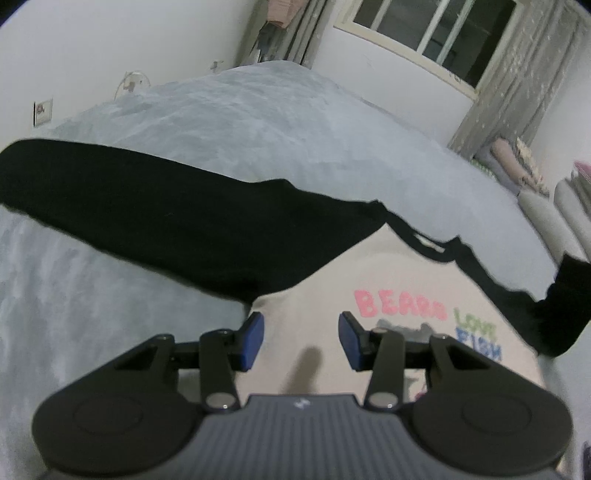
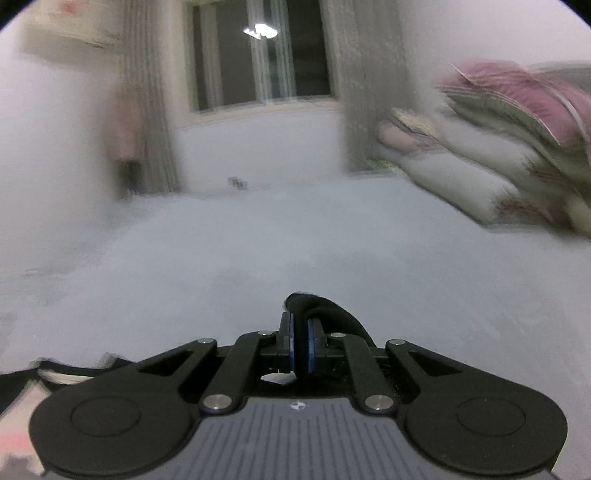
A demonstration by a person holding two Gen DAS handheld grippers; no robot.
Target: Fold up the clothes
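Sweater (image 1: 332, 295) lay on the bed (image 1: 240, 129), black sleeve (image 1: 147, 206) spread across frame left, printed cream body at centre. Left gripper (image 1: 301, 332) hovered over the body, jaws spread, empty, likely ready to pin it. Right gripper (image 2: 301, 343) pinched the other sleeve's cuff (image 2: 317, 306), lifted for folding inward.

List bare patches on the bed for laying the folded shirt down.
Free: the grey bedspread beyond the black sleeve, up to the wall and window; also the open stretch ahead of the right gripper, which is shut on black fabric. Crowded: the near side under the cream sweatshirt, and the stacked bedding by the curtain.
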